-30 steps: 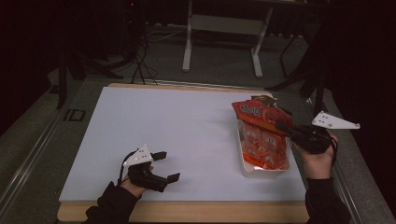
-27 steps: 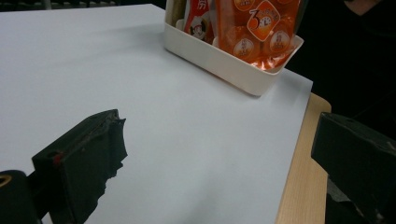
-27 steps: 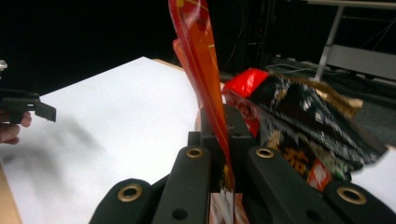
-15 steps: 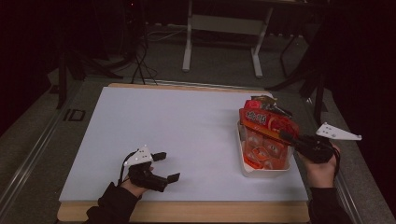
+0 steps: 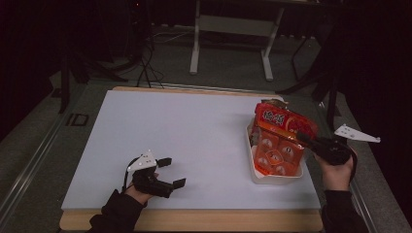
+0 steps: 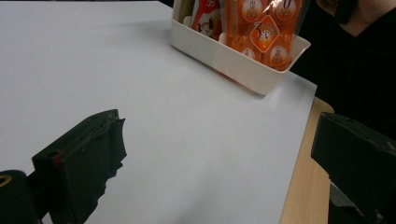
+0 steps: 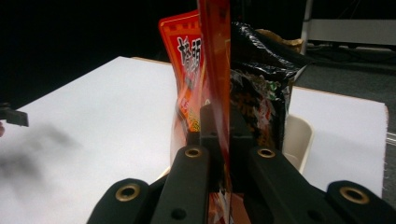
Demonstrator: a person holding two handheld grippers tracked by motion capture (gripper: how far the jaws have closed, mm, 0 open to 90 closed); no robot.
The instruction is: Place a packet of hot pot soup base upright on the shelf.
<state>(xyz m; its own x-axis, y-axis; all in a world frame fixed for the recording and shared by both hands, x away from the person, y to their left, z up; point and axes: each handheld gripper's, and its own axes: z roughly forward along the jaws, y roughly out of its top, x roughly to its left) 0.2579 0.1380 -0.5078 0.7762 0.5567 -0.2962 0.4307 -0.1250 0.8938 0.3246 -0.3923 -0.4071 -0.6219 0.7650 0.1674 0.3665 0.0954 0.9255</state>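
Note:
A red snack packet point(image 5: 284, 122) hangs tilted over a white tray point(image 5: 274, 178) at the table's right side. My right gripper point(image 5: 303, 138) is shut on the packet's near edge; in the right gripper view the red packet point(image 7: 215, 65) stands edge-on between the closed jaws of the right gripper point(image 7: 219, 122). An orange packet point(image 5: 273, 156) printed with round marks lies in the tray below it. My left gripper point(image 5: 167, 173) rests open on the white table top point(image 5: 194, 131) at the near left, holding nothing. In the left gripper view the left gripper point(image 6: 219, 154) faces the tray point(image 6: 233, 57).
A black packet point(image 7: 261, 93) stands in the tray point(image 7: 299, 135) behind the red one. The table's wooden front edge point(image 5: 194, 221) runs close to both hands. Dark floor, cables and a metal stand point(image 5: 231, 29) lie beyond the far edge.
My right gripper has sunk a little and drifted right with the red packet, bringing it closer over the tray. The left gripper has stayed where it was.

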